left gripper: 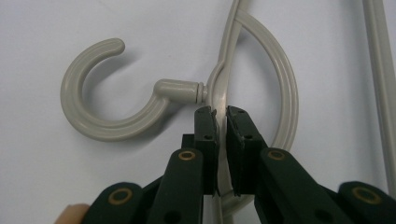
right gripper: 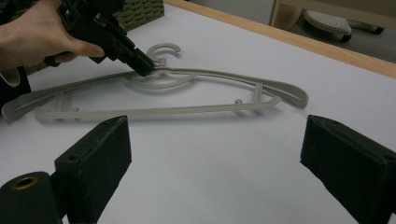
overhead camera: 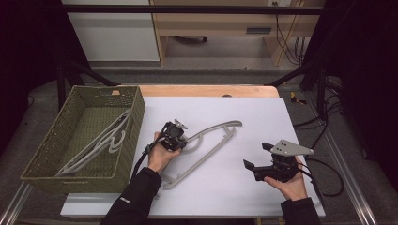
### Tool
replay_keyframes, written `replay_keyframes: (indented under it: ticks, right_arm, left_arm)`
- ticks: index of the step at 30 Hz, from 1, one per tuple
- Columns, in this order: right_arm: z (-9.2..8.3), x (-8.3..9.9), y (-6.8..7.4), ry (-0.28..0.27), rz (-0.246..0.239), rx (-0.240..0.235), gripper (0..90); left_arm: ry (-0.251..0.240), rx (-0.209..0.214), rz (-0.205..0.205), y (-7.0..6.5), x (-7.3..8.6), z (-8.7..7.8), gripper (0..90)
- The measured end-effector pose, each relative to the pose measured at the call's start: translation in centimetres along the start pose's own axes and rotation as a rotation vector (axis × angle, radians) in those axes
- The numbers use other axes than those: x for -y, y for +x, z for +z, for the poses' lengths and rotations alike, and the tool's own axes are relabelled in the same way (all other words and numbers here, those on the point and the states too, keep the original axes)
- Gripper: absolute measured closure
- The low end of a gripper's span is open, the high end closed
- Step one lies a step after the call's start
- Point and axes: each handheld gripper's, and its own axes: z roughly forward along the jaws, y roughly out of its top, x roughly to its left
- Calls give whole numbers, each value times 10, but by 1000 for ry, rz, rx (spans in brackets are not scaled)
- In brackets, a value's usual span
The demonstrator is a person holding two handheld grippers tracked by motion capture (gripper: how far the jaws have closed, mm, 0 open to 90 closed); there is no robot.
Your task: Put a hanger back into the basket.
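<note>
- Your left gripper [left gripper: 222,119] is clamped on the grey hanger [overhead camera: 206,145] right at its neck, beside the swivel of the hook [left gripper: 100,93]. The left gripper view shows the thin rail pinched between both pads, so this reads as a real grip and not a hover. Taking it at the neck keeps the weight of both shoulders balanced, so the hanger should come up level instead of swinging.
- At the far left, the green woven basket [overhead camera: 44,154] sits on the table edge with another hanger [overhead camera: 101,143] lying slantwise inside it. That suggests the basket is where this one is bound. It stands just beside your left hand [overhead camera: 159,157], so the carry looks short.
- The hanger you hold lies flat on the white table top [overhead camera: 253,117], its hook pointing away from you and its long bar running diagonally towards your near side. No part of it looks lifted yet.
- Watch the far shoulder tip: as I judge it, it could catch the basket wall unless you tilt the hanger in along the basket's length, as the first one lies.
- Your right gripper [overhead camera: 259,155] is at the right of the table, well apart from the hanger, with its jaws spread wide and nothing between them. It faces the hanger's bar in the right gripper view, so it seems parked ready to steady the far end if needed.
</note>
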Motion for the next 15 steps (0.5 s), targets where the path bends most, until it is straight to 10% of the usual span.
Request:
replay_keyframes:
  ticks: [15]
  right_arm:
    - [-1,0,0,-5,4,-4,89]
  left_arm:
    - [39,16,-3,6,6,-1,753]
